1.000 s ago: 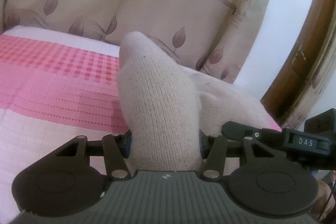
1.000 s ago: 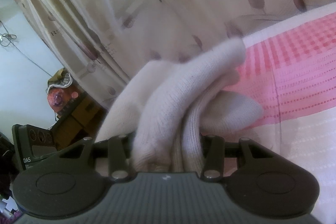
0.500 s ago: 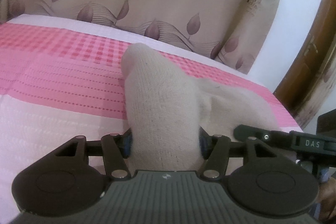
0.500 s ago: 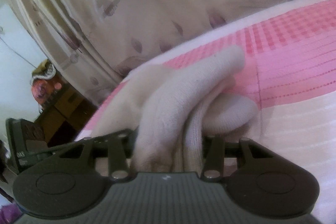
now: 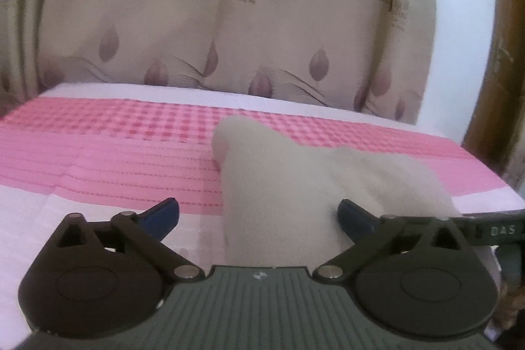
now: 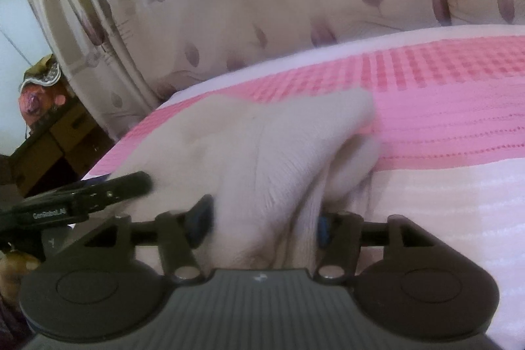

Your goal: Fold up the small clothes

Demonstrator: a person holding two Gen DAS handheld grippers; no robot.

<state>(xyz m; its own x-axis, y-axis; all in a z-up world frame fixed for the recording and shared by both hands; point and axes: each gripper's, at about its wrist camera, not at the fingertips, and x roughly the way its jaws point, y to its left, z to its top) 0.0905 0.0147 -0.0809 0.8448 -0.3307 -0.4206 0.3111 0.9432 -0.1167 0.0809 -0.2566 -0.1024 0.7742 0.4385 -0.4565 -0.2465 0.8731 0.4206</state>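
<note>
A cream knitted garment (image 5: 295,182) lies bunched on the pink-and-white bedspread (image 5: 115,153). My left gripper (image 5: 259,214) is open; its blue-padded fingers stand wide apart, the right pad touching the knit and the left pad clear of it. In the right wrist view the same garment (image 6: 262,153) rises between the fingers of my right gripper (image 6: 262,223), which is shut on it. The tip of the left gripper shows at the left of that view (image 6: 108,189), against the fabric.
A beige leaf-print curtain (image 5: 229,22) hangs behind the bed. A wooden door frame (image 5: 505,54) stands at the right. Dark wooden furniture with a doll on top (image 6: 39,107) is beyond the bed's left edge in the right wrist view.
My left gripper has opened and let go of the garment. Both grippers have come down toward the bedspread, and the garment now rests lower on it. The right gripper still holds the garment.
</note>
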